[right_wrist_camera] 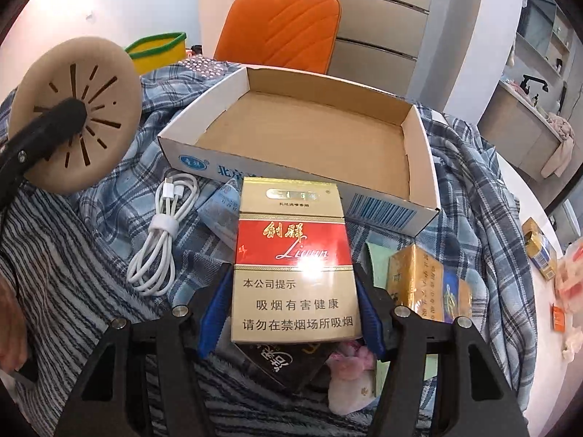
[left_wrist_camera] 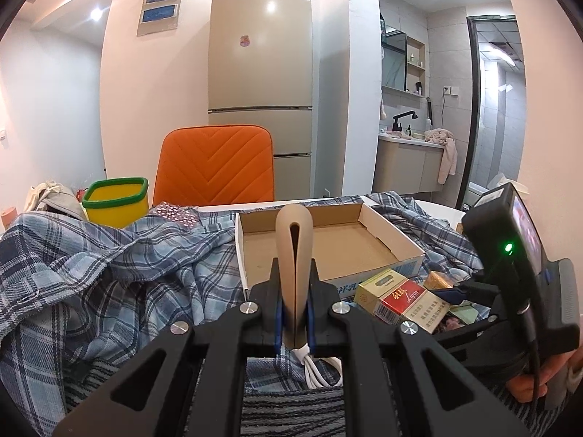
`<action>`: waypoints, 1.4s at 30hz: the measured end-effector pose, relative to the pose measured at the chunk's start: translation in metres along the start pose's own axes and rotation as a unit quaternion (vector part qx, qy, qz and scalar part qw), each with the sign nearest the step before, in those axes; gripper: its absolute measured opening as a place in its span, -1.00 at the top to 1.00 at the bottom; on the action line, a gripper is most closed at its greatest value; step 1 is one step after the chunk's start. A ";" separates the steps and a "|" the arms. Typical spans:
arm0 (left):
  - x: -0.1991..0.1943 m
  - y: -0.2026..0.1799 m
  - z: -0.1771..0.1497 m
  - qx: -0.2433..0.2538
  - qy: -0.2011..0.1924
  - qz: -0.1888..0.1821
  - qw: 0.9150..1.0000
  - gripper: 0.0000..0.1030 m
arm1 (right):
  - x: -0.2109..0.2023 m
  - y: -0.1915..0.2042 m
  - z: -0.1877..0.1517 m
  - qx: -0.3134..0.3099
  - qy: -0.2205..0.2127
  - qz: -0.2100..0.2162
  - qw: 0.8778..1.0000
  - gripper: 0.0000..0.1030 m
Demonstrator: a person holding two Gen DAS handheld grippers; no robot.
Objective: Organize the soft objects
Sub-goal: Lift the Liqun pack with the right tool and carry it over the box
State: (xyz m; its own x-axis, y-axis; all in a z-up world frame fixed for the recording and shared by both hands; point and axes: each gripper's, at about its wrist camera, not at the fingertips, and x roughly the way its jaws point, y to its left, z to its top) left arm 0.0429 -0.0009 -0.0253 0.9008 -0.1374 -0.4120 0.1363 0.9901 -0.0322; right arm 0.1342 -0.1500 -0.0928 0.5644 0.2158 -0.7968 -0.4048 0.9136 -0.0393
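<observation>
Carry step, by my read: cardboard tray (right_wrist_camera: 419, 116) lies empty just ahead of both tools, near wall low, open room above. Right gripper (right_wrist_camera: 291, 309) clasps red-and-gold pack (right_wrist_camera: 291, 251); next lift over that wall. Left gripper (left_wrist_camera: 294, 309) clenched on folded tan pad (left_wrist_camera: 293, 255), upright
</observation>
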 end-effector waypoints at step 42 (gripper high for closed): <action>-0.048 0.004 0.037 -0.035 -0.115 0.033 0.992 0.85 | -0.159 -0.011 0.014 0.025 -0.391 -0.094 0.915 -0.13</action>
State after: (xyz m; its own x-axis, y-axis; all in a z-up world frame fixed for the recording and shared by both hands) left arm 0.0159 0.0087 0.0278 0.9783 -0.0659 -0.1966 0.0514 0.9956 -0.0781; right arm 0.0588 -0.1898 0.0427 0.9710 0.2154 -0.1034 -0.2246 0.9705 -0.0880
